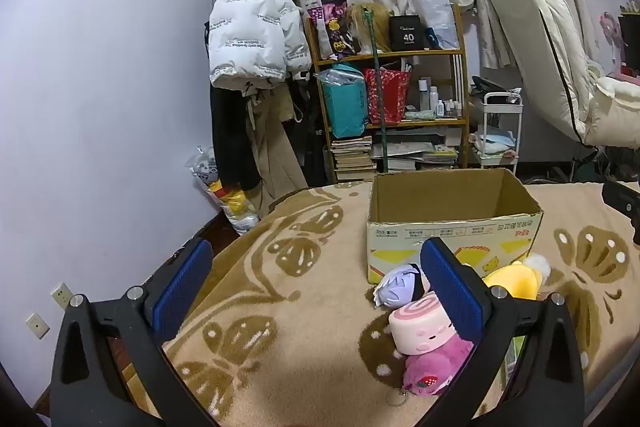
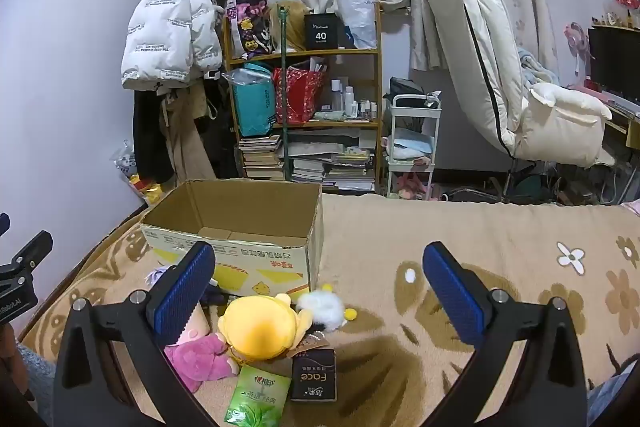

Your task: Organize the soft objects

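Note:
An open cardboard box (image 1: 452, 231) (image 2: 236, 247) stands on the patterned beige blanket (image 1: 288, 307) (image 2: 460, 227). In front of it lie soft toys: a pink plush with a swirl-topped head (image 1: 424, 331) (image 2: 200, 359), a yellow plush (image 1: 516, 279) (image 2: 260, 327), a purple-haired one (image 1: 396, 287) (image 2: 158, 273) and a white fluffy ball (image 2: 322, 307). My left gripper (image 1: 316, 295) is open, with the toys beside and behind its right finger. My right gripper (image 2: 316, 295) is open above the yellow plush, touching nothing.
A green tissue pack (image 2: 260, 399) and a dark brown tissue pack (image 2: 314, 375) lie near the toys. Beyond the bed stand a cluttered shelf (image 1: 388, 95) (image 2: 304, 91), hanging coats (image 1: 252, 27), a small white cart (image 2: 412, 147) and a white reclining chair (image 2: 500, 67).

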`<state>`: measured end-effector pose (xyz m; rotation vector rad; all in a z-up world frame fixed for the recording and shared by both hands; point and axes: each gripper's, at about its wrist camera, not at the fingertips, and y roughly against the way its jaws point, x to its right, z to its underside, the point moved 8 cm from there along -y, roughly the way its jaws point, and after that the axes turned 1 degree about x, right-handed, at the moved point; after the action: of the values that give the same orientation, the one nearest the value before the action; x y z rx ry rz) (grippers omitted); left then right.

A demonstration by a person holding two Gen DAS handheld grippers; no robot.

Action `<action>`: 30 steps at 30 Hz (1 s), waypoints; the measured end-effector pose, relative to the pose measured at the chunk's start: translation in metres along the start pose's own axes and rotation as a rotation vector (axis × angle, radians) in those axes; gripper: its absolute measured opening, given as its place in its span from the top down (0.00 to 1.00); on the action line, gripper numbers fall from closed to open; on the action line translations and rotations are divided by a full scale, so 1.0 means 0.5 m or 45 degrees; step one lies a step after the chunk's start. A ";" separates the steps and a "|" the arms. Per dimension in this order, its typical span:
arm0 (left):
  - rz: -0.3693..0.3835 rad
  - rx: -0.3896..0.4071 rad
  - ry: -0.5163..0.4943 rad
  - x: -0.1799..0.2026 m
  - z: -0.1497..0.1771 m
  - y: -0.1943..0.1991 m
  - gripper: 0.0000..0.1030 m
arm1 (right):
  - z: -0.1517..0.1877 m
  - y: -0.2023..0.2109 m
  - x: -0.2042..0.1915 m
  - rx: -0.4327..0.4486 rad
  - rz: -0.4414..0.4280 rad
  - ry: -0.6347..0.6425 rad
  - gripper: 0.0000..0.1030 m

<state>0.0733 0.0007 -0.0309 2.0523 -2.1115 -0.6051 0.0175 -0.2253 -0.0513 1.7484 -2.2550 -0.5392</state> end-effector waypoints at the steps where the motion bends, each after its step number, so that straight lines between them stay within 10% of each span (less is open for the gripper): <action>1: -0.003 0.002 0.000 0.000 -0.001 0.000 0.00 | 0.000 0.000 0.000 -0.003 0.000 0.001 0.00; 30: 0.012 0.004 0.004 0.000 0.013 -0.006 0.00 | -0.002 -0.003 -0.001 0.008 0.007 0.007 0.00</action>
<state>0.0736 0.0019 -0.0378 2.0427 -2.1208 -0.5973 0.0195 -0.2255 -0.0511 1.7445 -2.2593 -0.5266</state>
